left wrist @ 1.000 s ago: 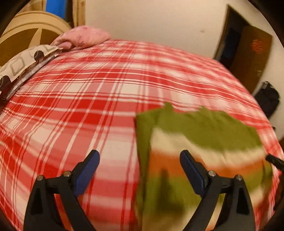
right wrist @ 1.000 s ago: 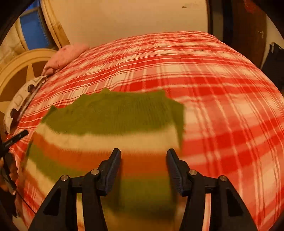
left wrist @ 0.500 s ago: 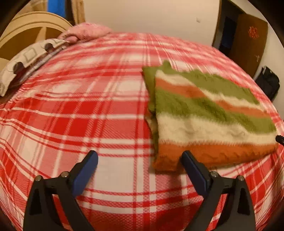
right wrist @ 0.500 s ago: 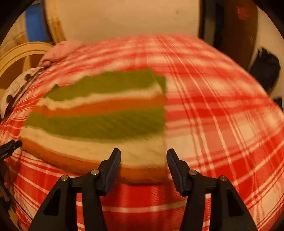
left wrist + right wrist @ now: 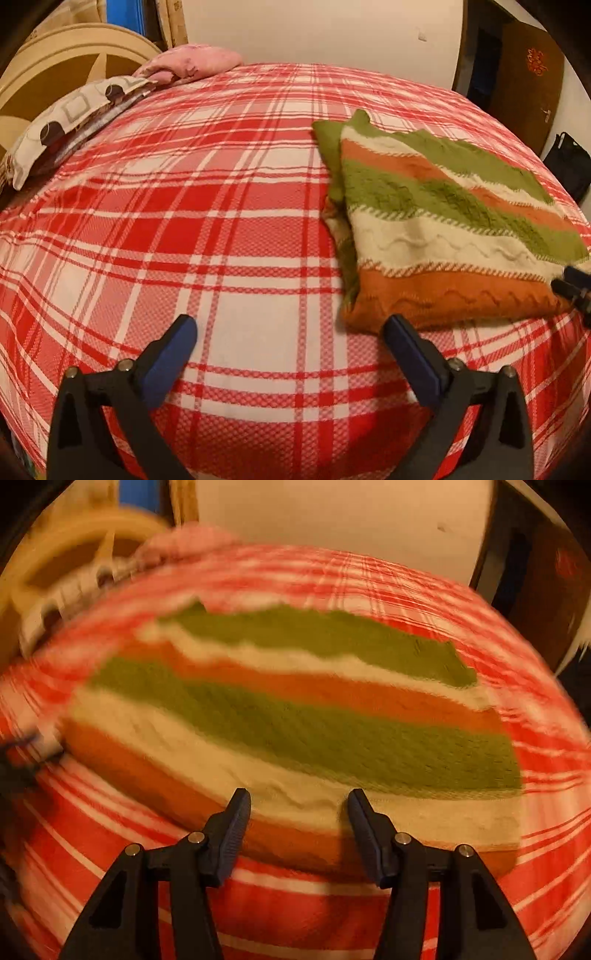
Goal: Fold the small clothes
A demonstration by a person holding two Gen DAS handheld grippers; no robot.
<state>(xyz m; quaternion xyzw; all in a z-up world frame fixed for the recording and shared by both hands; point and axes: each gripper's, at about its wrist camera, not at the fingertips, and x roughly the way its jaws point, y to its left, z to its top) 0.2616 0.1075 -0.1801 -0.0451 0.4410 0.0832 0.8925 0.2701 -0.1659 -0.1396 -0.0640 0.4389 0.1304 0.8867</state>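
Observation:
A folded knit sweater (image 5: 436,221) with green, cream and orange stripes lies flat on the red plaid bedspread (image 5: 184,221), at the right in the left wrist view. My left gripper (image 5: 288,325) hovers over bare bedspread just left of the sweater's near orange corner; its jaws are opening wide and nothing is between them. In the blurred right wrist view the sweater (image 5: 295,720) fills the middle. My right gripper (image 5: 299,795) stands open above the sweater's near orange hem, gripping nothing. Its tip (image 5: 572,284) shows at the sweater's right corner.
Patterned pillows (image 5: 74,114) and a pink one (image 5: 195,62) lie at the far left by a curved headboard (image 5: 55,55). A dark door (image 5: 532,85) and a black bag (image 5: 565,166) stand beyond the bed's right side. The bedspread (image 5: 295,904) extends left of the sweater.
Both grippers have drawn back from the sweater, which now lies folded and clear of them. The left jaws have spread a little wider. The right gripper has slid left along the near hem.

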